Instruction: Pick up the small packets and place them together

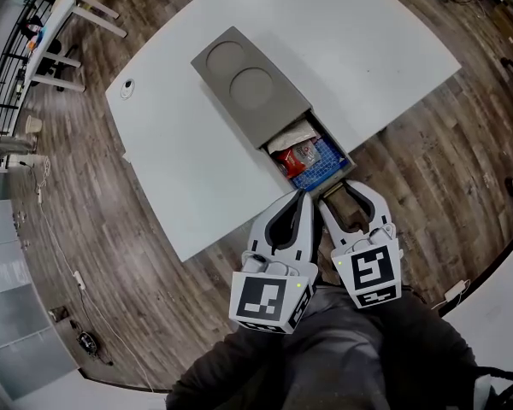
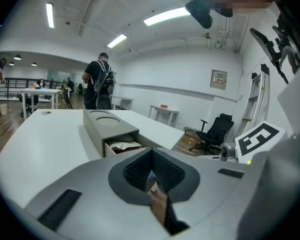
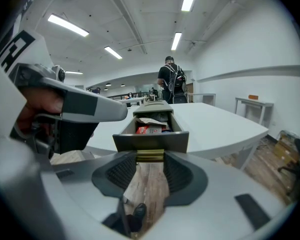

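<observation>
Packets [image 1: 301, 154], red, white and blue, lie in the open drawer [image 3: 140, 143] at the lower right end of the grey box [image 1: 239, 79], at the middle of the head view on the white table [image 1: 179, 161]. Just below, the right gripper [image 1: 333, 192] has its jaws half apart, closed on the drawer's brass handle [image 3: 150, 156]. The left gripper [image 1: 302, 196], beside it to the left, has its jaw tips together and holds nothing.
</observation>
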A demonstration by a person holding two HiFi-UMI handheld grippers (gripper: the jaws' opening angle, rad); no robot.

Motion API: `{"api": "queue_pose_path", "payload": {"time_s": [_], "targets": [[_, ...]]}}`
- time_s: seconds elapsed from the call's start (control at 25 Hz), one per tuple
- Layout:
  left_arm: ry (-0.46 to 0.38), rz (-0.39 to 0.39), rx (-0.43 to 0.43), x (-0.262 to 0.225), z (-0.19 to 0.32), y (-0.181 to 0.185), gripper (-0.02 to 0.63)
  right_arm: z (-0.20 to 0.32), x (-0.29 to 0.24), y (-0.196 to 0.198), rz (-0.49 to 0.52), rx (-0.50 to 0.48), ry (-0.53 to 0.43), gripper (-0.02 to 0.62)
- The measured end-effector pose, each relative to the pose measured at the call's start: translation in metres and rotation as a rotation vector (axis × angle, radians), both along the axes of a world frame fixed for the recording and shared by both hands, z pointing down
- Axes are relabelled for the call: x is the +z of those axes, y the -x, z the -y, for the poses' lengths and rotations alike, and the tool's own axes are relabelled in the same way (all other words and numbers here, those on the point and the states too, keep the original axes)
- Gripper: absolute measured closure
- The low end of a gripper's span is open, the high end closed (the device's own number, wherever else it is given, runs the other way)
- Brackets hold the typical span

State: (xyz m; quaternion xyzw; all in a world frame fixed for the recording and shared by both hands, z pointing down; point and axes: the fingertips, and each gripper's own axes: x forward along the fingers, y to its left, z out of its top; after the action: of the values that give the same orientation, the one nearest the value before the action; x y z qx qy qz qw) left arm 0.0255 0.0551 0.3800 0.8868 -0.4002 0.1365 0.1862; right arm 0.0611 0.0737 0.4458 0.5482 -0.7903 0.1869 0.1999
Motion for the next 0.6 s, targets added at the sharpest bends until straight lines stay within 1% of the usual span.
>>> {"api": "queue_pose_path", "payload": {"time_s": [0.6], "targets": [[-0.001, -0.005, 0.053, 0.006, -0.024, -0.018, 0.611, -0.035, 0.01, -0.009, -0.005, 0.013, 0.018, 0.419]]}}
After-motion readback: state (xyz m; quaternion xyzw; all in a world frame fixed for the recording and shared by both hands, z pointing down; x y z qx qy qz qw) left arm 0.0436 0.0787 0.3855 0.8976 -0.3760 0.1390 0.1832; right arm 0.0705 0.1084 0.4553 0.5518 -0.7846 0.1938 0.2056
